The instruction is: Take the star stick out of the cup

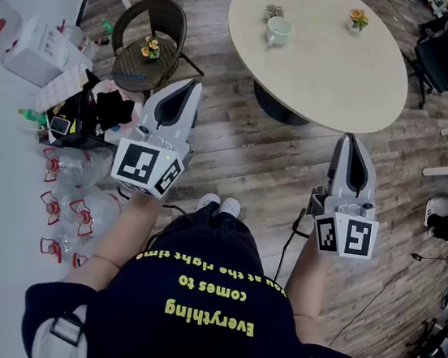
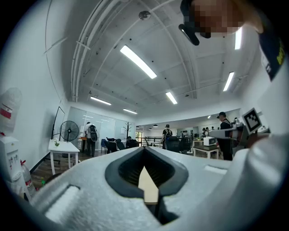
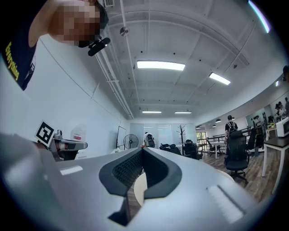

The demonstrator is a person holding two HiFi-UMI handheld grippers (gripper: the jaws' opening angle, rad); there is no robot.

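- Head view: cup on round desk, at 12 o'clock of both tongs and well apart from them; star stick too small to make out. Left tongs and right tongs held before the torso, tips toward 12 o'clock. One cup, one desk, two tongs.
- Left gripper view: left tongs pressed together, empty.
- Right gripper view: right tongs pressed together, empty.
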